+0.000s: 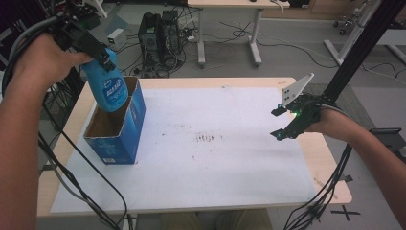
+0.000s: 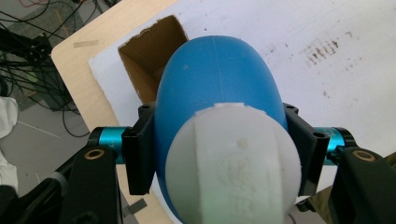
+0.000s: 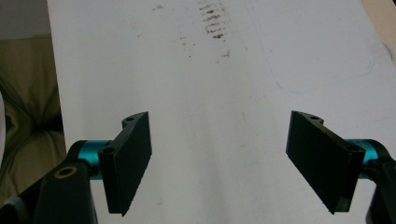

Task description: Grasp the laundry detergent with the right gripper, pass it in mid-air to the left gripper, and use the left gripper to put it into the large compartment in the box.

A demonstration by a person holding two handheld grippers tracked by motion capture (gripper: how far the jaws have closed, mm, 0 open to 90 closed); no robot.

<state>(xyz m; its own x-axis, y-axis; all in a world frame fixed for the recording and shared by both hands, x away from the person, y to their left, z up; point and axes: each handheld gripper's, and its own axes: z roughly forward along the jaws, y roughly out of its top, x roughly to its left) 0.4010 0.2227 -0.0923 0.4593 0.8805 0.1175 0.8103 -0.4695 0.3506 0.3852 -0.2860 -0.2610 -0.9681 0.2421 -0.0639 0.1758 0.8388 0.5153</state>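
Black tongs [image 3: 219,163], teal collars, brass screws, black cables, bare forearms.

The left claw [image 1: 103,60] is raised high on a lifted forearm, its jaws pointing down and clamped tight. The right claw [image 1: 282,122] hovers low on an outstretched arm, its jaws spread wide apart and holding nothing.
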